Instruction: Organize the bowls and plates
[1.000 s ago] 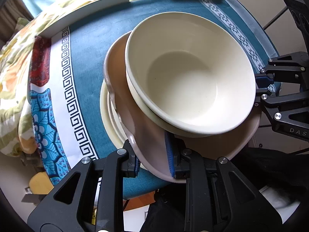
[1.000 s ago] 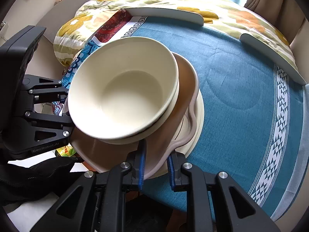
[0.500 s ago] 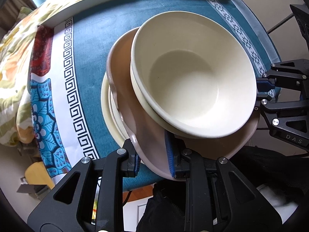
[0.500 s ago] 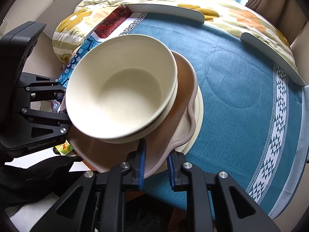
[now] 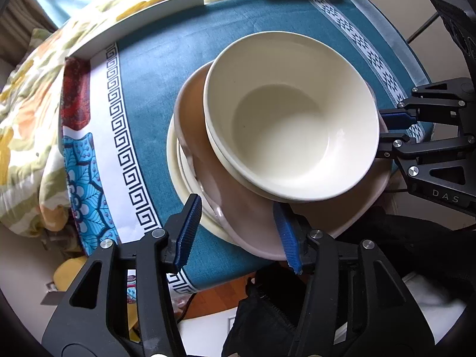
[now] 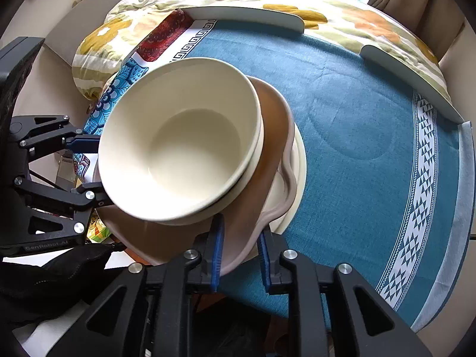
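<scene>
Bowl atop pink plate | right tongs clamping plate | blue cloth around

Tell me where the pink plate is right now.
In both wrist views the pink plate sits mid-stack: under the cream bowls, over the cream plate on the blue tablecloth. The right gripper clamps its near rim.

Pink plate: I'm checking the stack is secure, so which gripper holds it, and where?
The right gripper clamps the pink plate by its near rim; the left gripper is open.
</scene>
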Tool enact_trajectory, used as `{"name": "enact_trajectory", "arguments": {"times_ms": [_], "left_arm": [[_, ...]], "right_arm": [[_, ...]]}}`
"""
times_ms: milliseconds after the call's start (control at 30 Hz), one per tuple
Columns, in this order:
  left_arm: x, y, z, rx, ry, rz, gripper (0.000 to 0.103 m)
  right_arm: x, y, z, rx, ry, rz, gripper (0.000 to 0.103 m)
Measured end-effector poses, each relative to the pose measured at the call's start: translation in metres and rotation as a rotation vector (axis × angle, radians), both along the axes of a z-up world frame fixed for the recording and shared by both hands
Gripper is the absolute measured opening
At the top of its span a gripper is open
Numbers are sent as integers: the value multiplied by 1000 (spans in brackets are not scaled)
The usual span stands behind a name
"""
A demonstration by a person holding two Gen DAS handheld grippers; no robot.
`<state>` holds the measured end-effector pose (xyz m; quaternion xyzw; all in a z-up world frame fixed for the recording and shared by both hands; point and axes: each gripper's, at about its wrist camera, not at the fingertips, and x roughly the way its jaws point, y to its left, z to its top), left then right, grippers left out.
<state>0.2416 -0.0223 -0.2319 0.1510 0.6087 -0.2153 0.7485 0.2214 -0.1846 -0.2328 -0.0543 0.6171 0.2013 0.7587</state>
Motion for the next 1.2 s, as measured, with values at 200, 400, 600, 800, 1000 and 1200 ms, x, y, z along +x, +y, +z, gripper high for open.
{"name": "enact_trajectory", "arguments": {"times_ms": [200, 400, 600, 800, 1000, 1200], "left_arm": [[-4, 4, 13, -20, 6, -4, 47], [-15, 9, 35, -2, -32, -17, 47], [-43, 19, 79, -46, -136, 73, 47], [-95, 20, 143, -121, -348, 208, 47], [-157, 16, 203, -183, -572, 302, 82], [-220, 21, 250, -204, -843, 376, 103]], "right_arm": [[-8, -10, 16, 9, -13, -77, 21], [-26, -20, 47, 42, -56, -156, 21], [-51, -23, 84, 46, -165, -159, 21], [-93, -40, 138, 61, -350, -217, 21], [-147, -55, 206, 66, -568, -280, 42], [-193, -60, 244, 81, -739, -346, 97]]}}
